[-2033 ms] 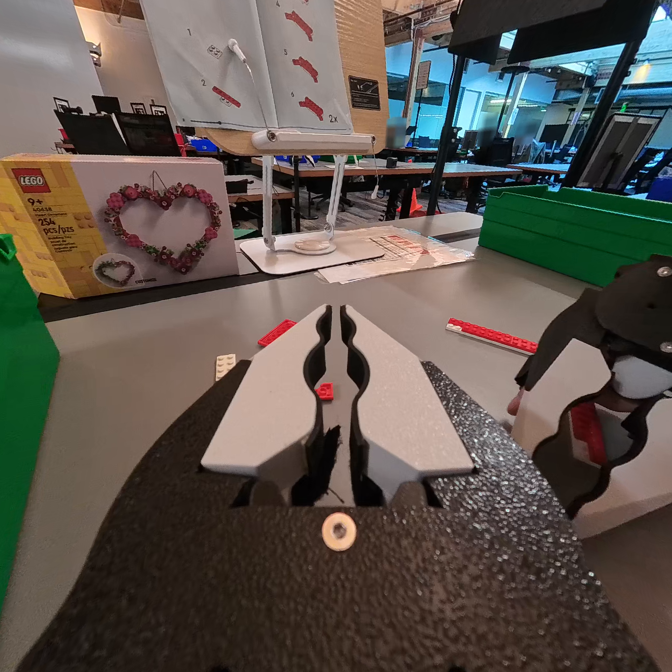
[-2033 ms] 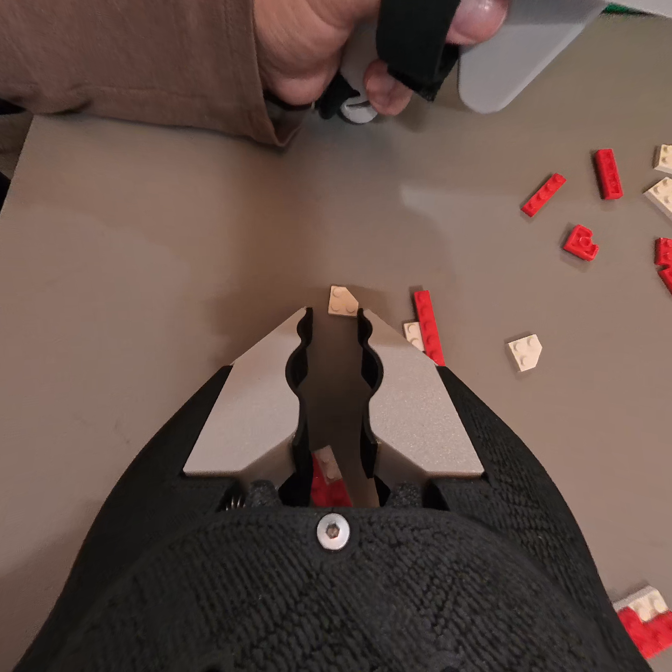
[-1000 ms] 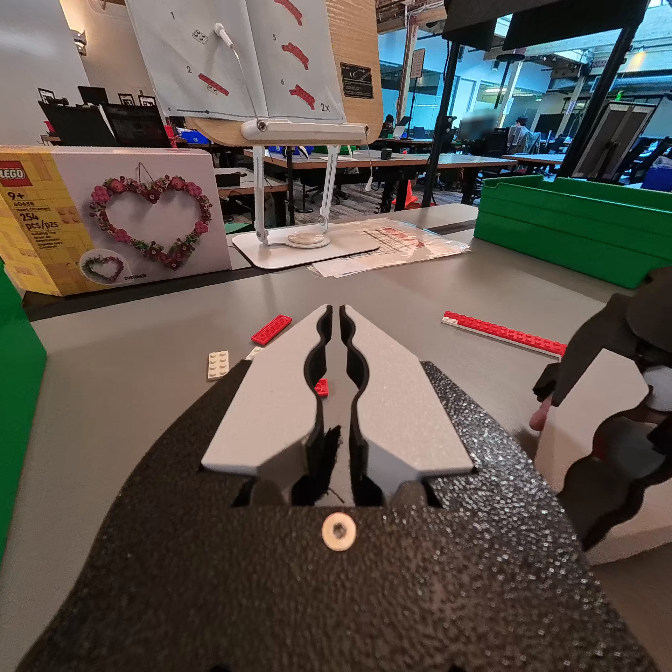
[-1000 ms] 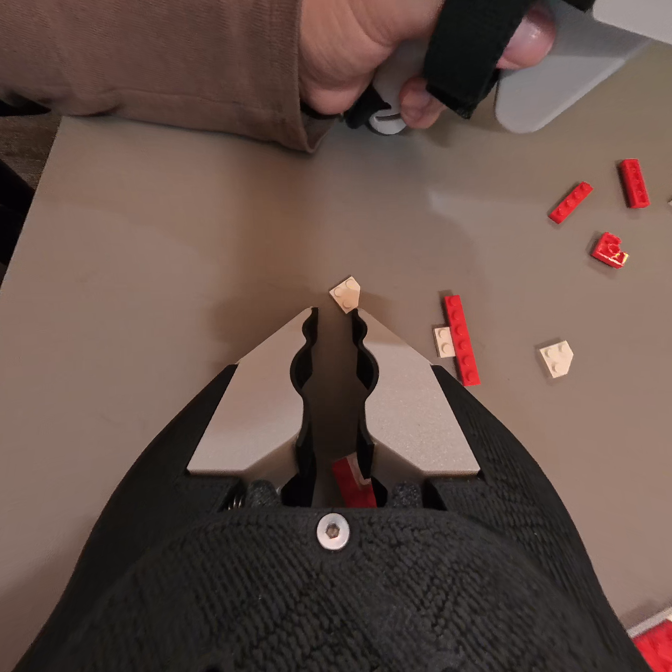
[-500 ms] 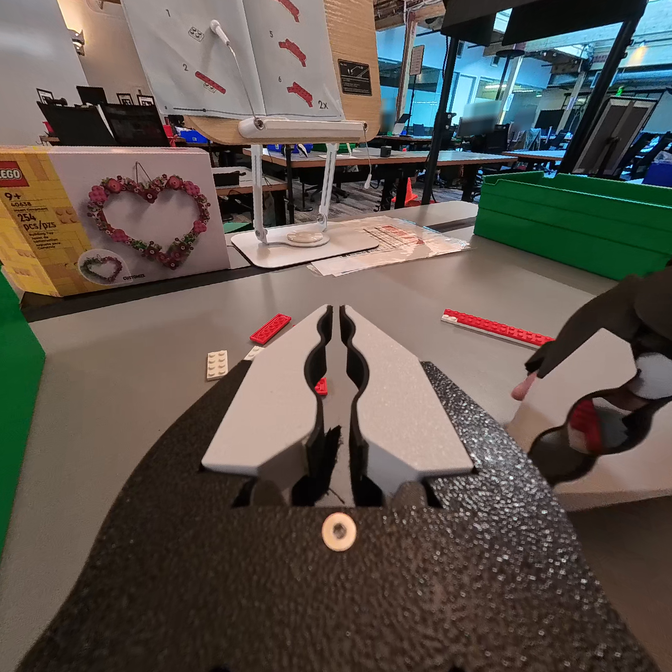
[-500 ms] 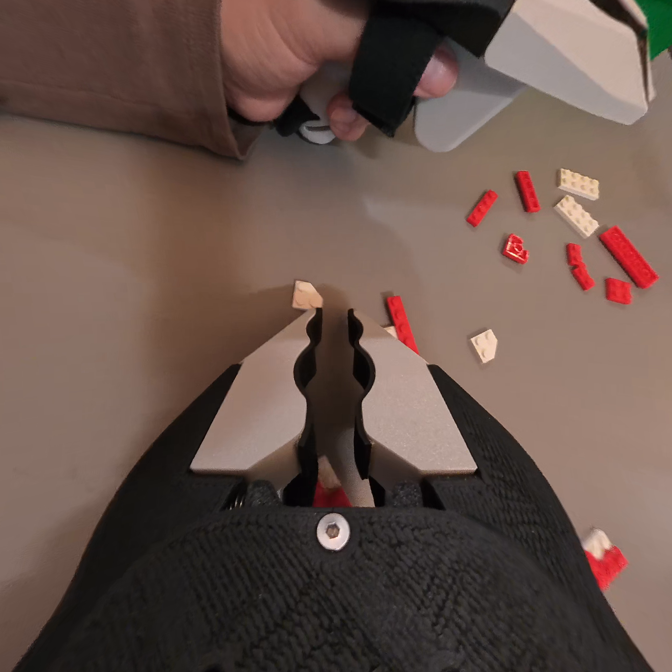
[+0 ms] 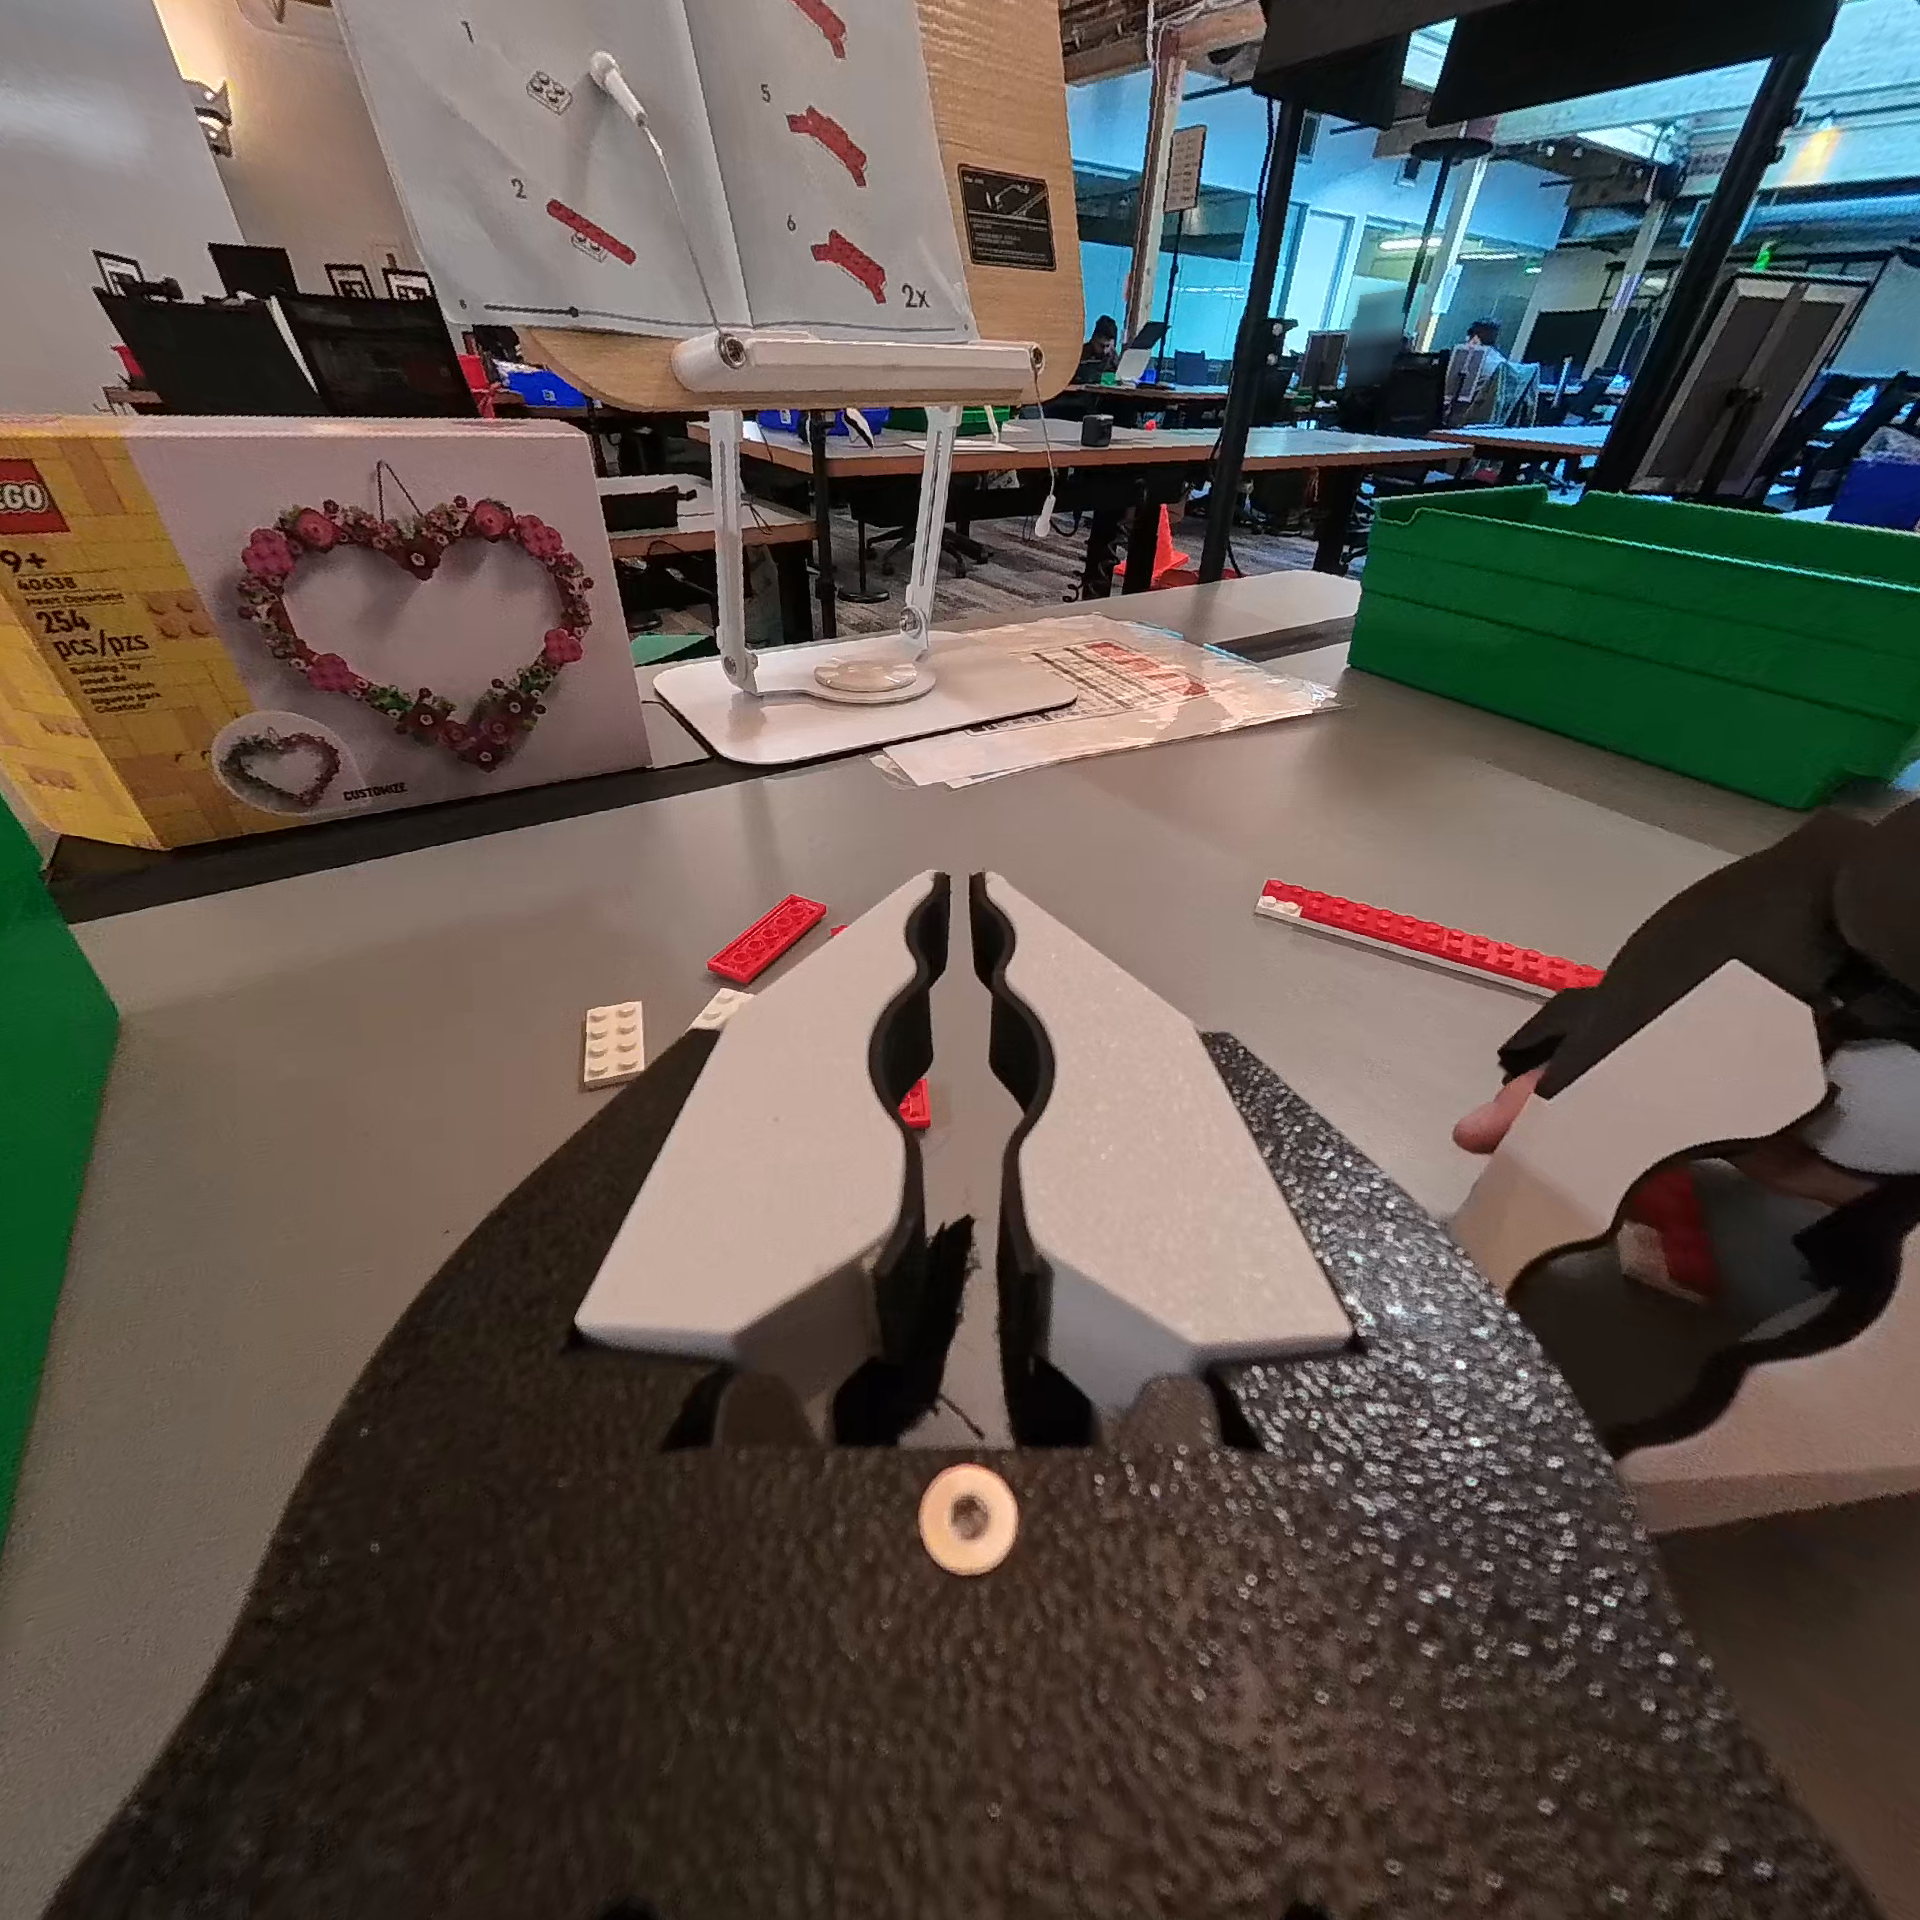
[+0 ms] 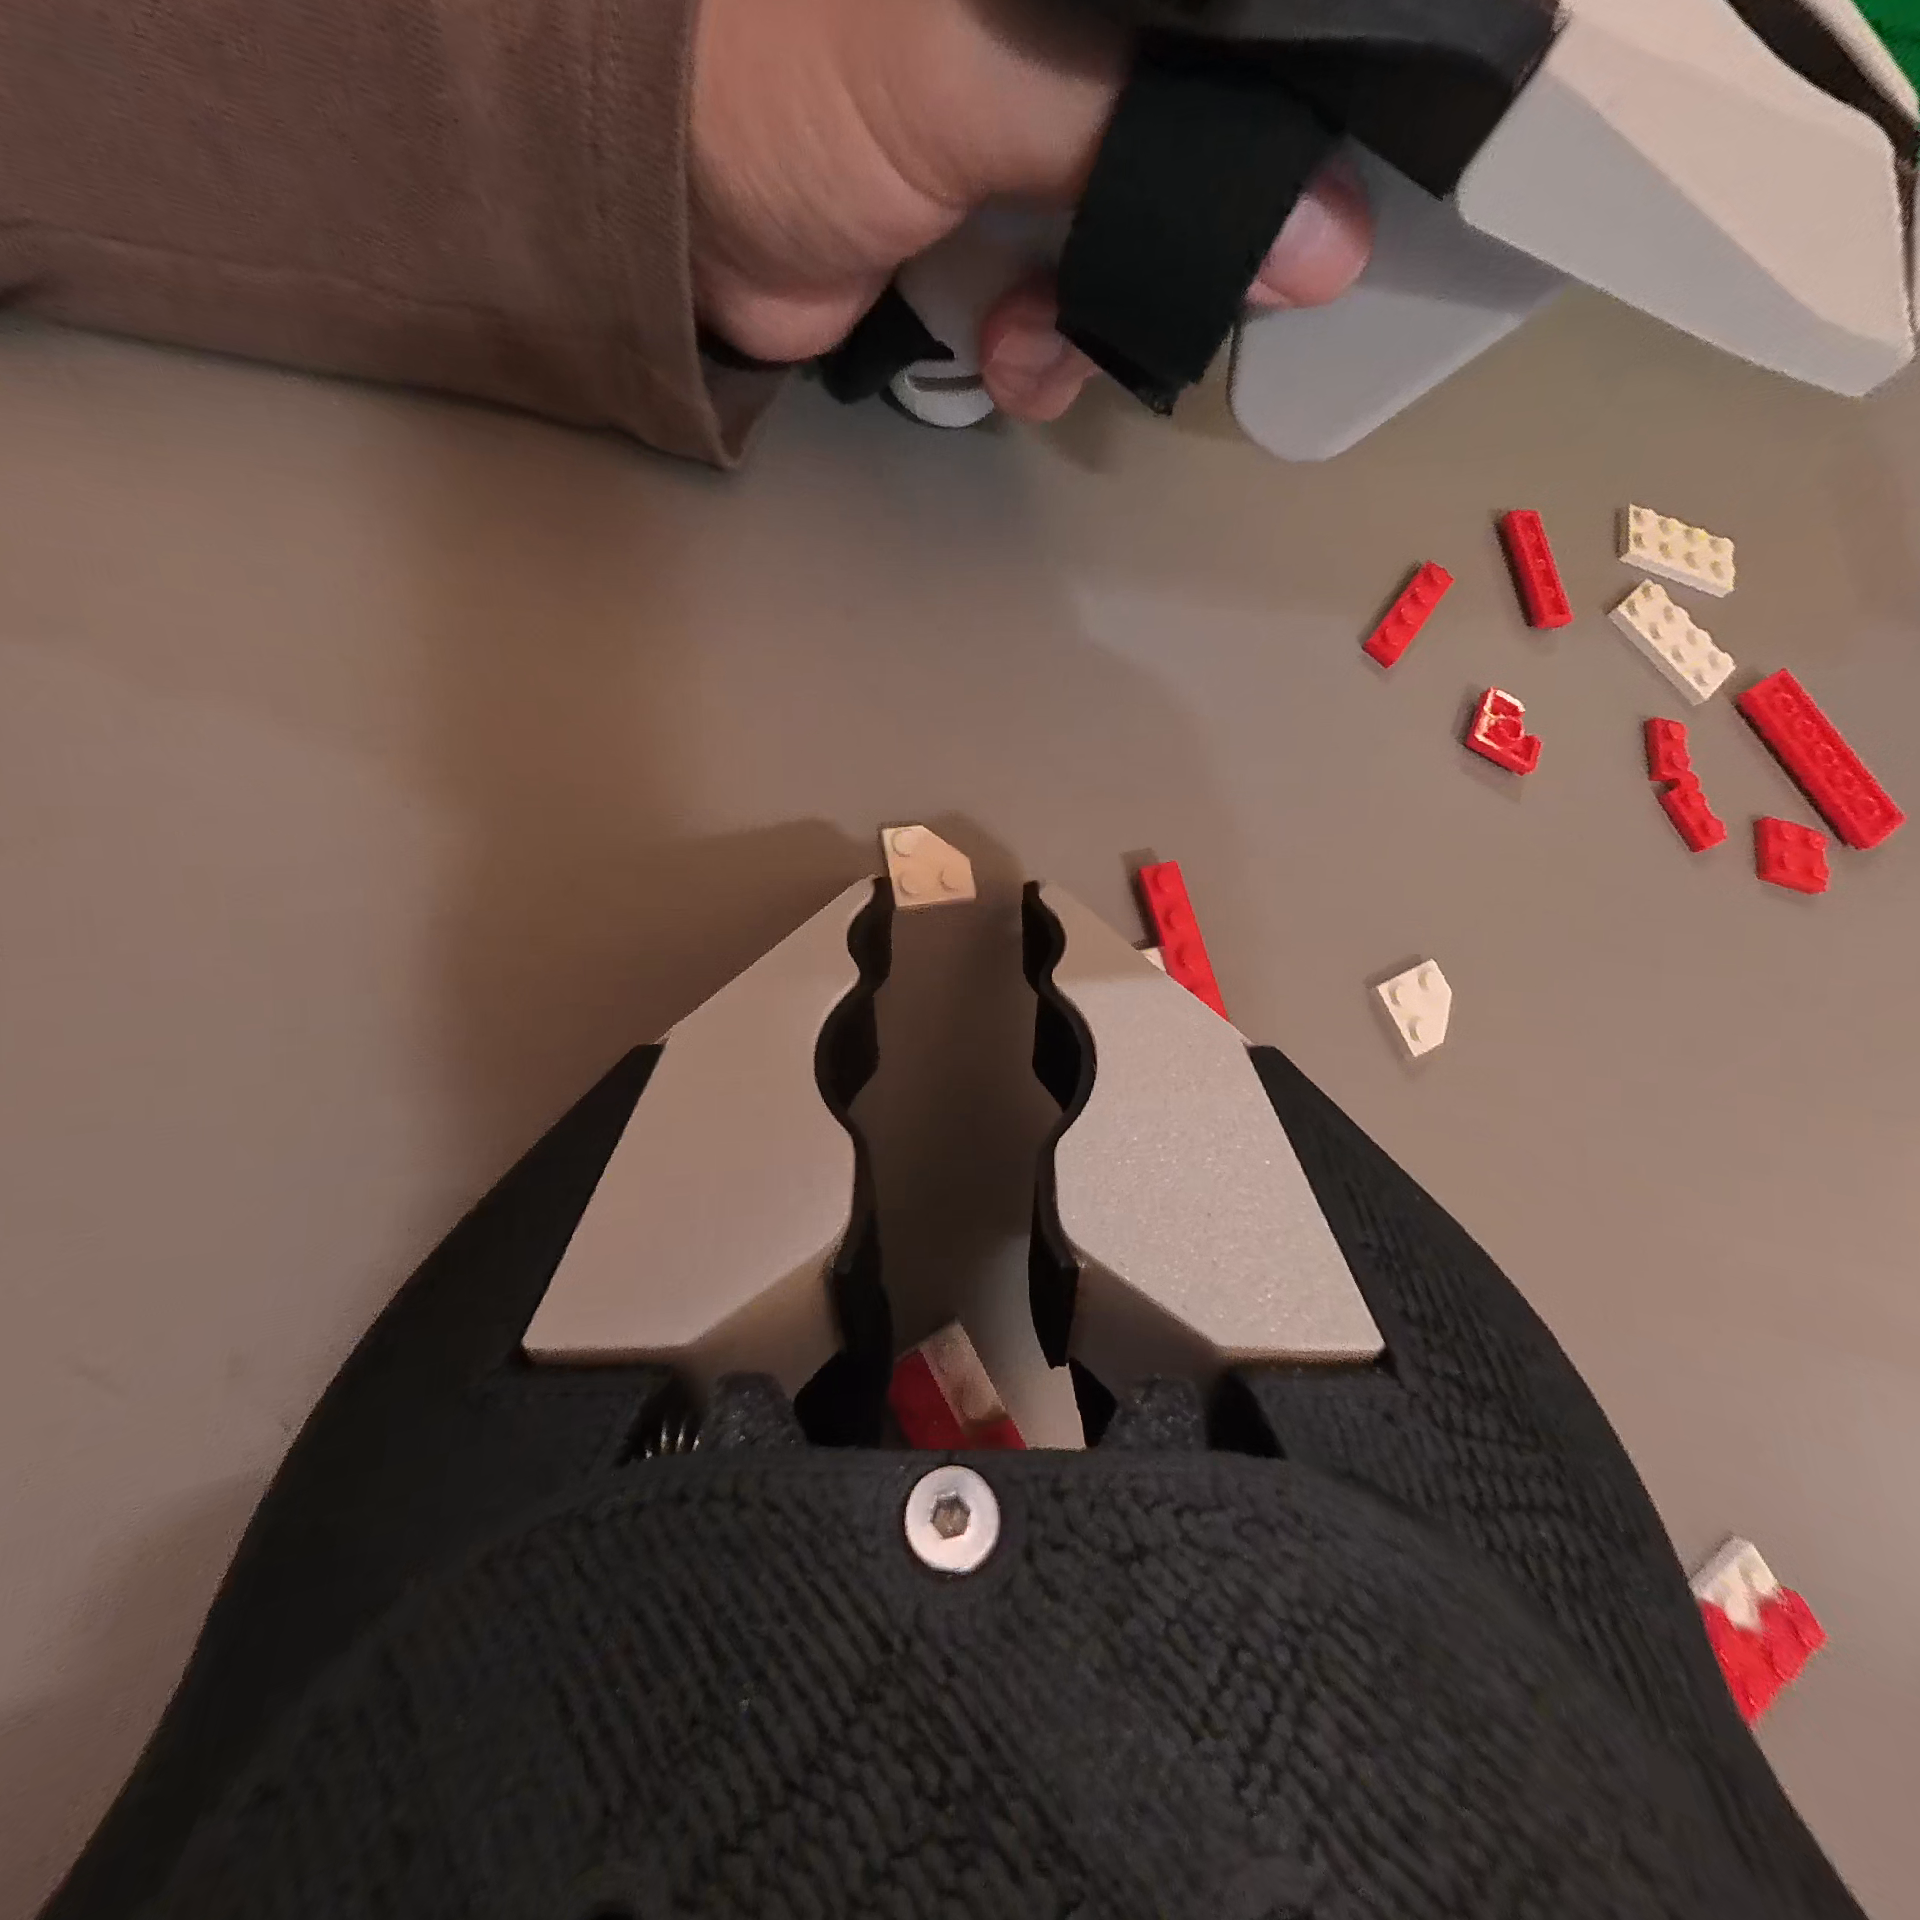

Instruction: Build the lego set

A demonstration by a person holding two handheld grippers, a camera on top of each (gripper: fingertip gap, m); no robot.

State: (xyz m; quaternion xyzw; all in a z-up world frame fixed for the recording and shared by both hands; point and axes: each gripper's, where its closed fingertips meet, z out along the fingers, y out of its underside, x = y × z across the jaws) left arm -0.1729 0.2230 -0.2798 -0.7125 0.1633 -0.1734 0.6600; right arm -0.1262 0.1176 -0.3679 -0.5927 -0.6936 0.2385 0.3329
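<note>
Sitting on the grey table (image 8: 416,831), a tan wedge plate (image 8: 925,869) is lying just past the right gripper (image 8: 956,899), fingers parted.
Loose red and white pieces (image 8: 1683,686) are lying scattered rightward; the left gripper (image 7: 959,883) is hovering nearly closed, holding nothing, a hand (image 8: 894,177) gripping it.

The red and white piece (image 8: 951,1397) deep between the right tongs (image 8: 956,899) is mostly hidden by their body. Another red and white piece (image 8: 1756,1642) at the lower right is blurred and partly covered. The box (image 7: 312,623) and the green bin (image 7: 1662,644) are cut by the picture edges.
</note>
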